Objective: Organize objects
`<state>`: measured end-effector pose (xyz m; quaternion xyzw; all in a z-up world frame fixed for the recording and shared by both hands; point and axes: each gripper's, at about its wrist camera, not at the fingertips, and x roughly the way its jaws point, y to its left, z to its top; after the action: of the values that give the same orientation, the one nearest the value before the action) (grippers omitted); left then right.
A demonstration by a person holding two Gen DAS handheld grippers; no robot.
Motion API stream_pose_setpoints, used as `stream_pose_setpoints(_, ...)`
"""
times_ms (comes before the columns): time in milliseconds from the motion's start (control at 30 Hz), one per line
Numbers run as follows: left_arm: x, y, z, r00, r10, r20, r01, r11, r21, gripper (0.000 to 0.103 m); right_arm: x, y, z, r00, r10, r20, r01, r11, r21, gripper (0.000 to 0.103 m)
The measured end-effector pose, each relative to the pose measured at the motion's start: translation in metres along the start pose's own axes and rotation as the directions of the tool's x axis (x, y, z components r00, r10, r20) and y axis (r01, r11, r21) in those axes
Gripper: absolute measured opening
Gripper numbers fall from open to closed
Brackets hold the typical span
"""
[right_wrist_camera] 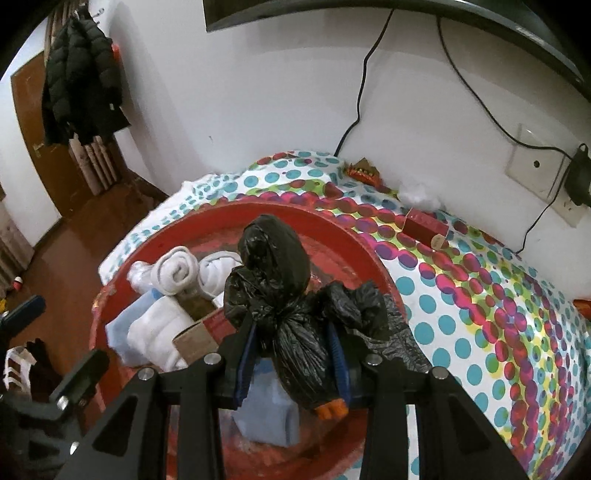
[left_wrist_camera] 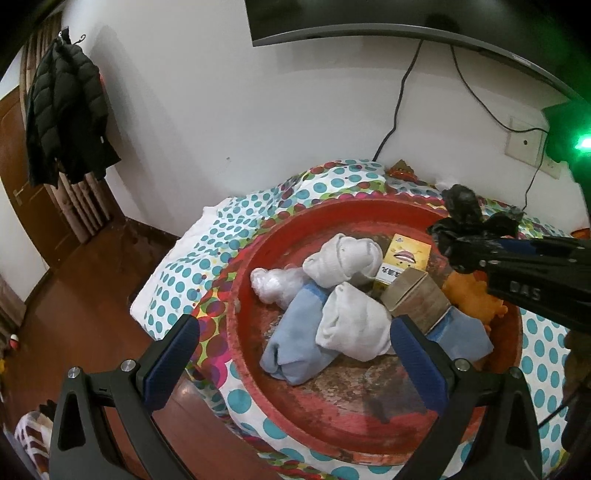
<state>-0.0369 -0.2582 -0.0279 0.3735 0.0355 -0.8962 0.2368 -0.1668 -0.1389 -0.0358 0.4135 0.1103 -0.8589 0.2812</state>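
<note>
A red round basin (left_wrist_camera: 354, 428) sits on a polka-dot cloth. In it lie rolled white socks (left_wrist_camera: 343, 262), folded blue cloths (left_wrist_camera: 295, 343), a clear plastic bag (left_wrist_camera: 273, 284), a yellow box (left_wrist_camera: 402, 258), a brown cardboard box (left_wrist_camera: 417, 299) and an orange plush toy (left_wrist_camera: 472, 291). My left gripper (left_wrist_camera: 293, 332) hangs open over the basin's near side with nothing between its fingers. My right gripper (right_wrist_camera: 293, 343) is shut on a crumpled black plastic bag (right_wrist_camera: 273, 258), held above the basin (right_wrist_camera: 354, 240). In the left wrist view it comes in from the right, the right gripper (left_wrist_camera: 465, 251) holding the black bag (left_wrist_camera: 461, 210).
A red box (right_wrist_camera: 424, 225) and a tuft of white stuffing (right_wrist_camera: 421, 195) lie on the cloth (right_wrist_camera: 498, 295) near the wall. Cables hang from a wall-mounted screen (left_wrist_camera: 369, 18) to a socket (right_wrist_camera: 576, 181). A dark jacket (left_wrist_camera: 66, 110) hangs left, over a wooden floor (left_wrist_camera: 74, 314).
</note>
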Motion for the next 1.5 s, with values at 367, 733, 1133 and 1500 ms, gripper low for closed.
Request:
stream_pose_setpoints(367, 0.011, 0.01, -0.002, 0.999, 0.007, -0.032, -0.008, 1.0, -0.023, 0.103, 0.046, 0.002, 0.006, 0.996, -0.028, -0.088, 0.035, 0.997, 0.075, 0.046)
stream_pose_setpoints(733, 0.01, 0.008, -0.002, 0.999, 0.007, -0.04, -0.008, 1.0, -0.016, 0.103, 0.009, 0.016, 0.018, 0.996, -0.082, -0.023, 0.083, 0.996, 0.018, 0.072)
stream_pose_setpoints(1133, 0.01, 0.003, -0.004, 0.999, 0.011, -0.045, -0.01, 1.0, 0.004, 0.103, -0.035, 0.026, -0.042, 0.982, -0.137, -0.13, 0.137, 0.991, -0.009, 0.074)
stream_pose_setpoints(1500, 0.006, -0.002, -0.004, 0.999, -0.004, -0.052, 0.005, 1.0, 0.029, 0.103, -0.032, 0.037, -0.073, 0.977, -0.129, -0.17, 0.128, 0.992, -0.016, 0.074)
